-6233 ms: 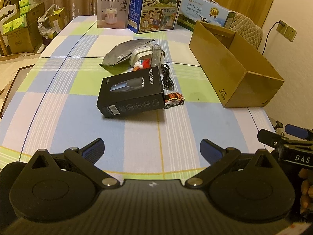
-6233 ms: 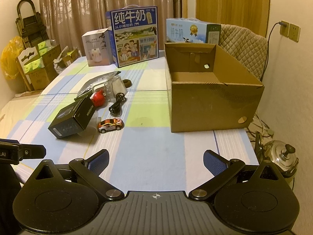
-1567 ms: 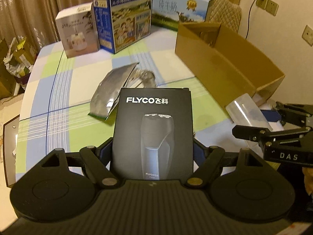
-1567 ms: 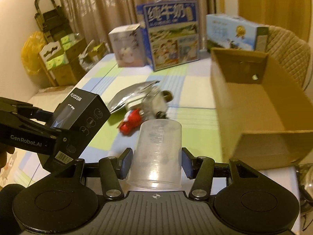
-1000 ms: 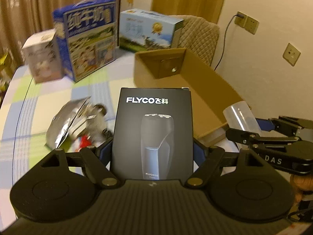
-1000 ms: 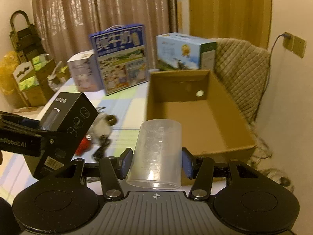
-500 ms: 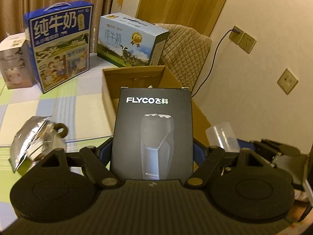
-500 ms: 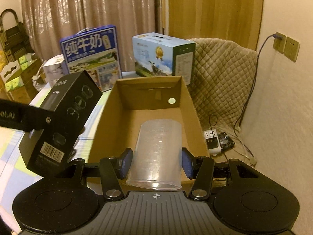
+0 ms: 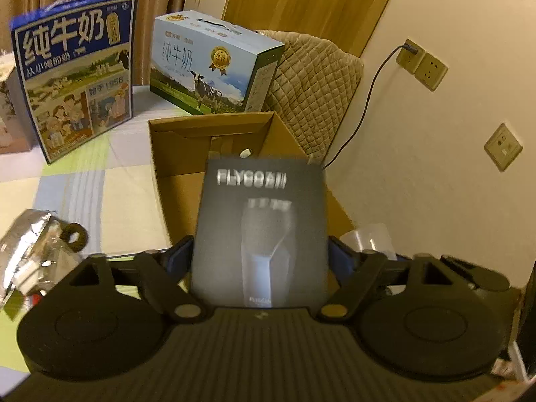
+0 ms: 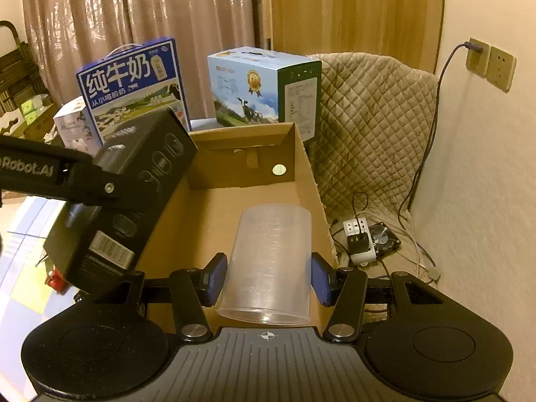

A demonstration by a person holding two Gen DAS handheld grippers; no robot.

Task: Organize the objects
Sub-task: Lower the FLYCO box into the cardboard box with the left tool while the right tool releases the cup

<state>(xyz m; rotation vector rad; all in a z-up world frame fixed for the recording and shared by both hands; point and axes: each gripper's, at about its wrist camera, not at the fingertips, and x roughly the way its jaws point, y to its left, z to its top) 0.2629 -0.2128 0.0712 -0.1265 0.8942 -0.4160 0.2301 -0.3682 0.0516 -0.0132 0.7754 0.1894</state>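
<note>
The black FLYCO shaver box point(image 9: 261, 227) is motion-blurred between the jaws of my left gripper point(image 9: 261, 258), above the open cardboard box point(image 9: 174, 154). Those jaws are opening, and a narrow gap shows beside each blue pad. From the right wrist the shaver box point(image 10: 134, 194) hangs tilted over the cardboard box's point(image 10: 241, 154) left wall. My right gripper point(image 10: 268, 278) is shut on a clear measuring cup point(image 10: 268, 261), held over the cardboard box's floor. The cup point(image 9: 372, 238) also peeks in at the right of the left wrist view.
A dark blue milk carton point(image 9: 73, 93) and a light blue one point(image 9: 214, 67) stand behind the cardboard box. A quilted chair point(image 10: 368, 117) sits at its far right. A silver bag point(image 9: 30, 244) lies on the checked tablecloth. A power strip point(image 10: 358, 241) lies on the floor.
Both grippers moved right, from over the table to above the cardboard box. The left jaws have spread, and the shaver box now looks blurred and smaller between them.
</note>
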